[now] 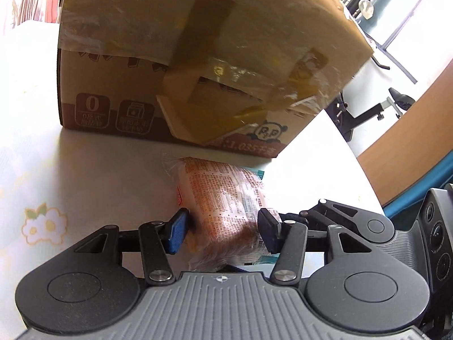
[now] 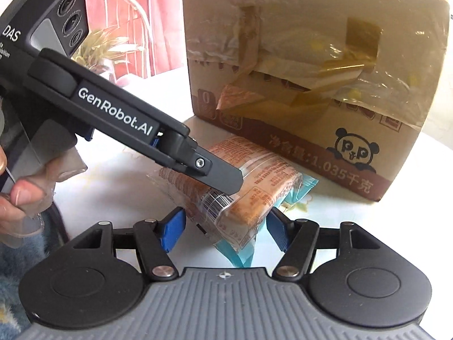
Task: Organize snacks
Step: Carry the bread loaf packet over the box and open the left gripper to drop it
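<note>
- Where both sets of fingers point, a taped cardboard box stands on the white tablecloth, beyond the fingertips.
- Between box and fingers lies an orange snack packet on top of a blue packet.
- Left gripper: fingers half-spread, pads at the orange packet's sides, seemingly pressing.
- Right gripper: half-open around both packets; contact unclear.

A white counter printed with a pale flower motif ran under the scene, while beyond its far edge stood a black office chair beside a curved wooden desk, and a pink chair back rose behind some dried grass.
</note>
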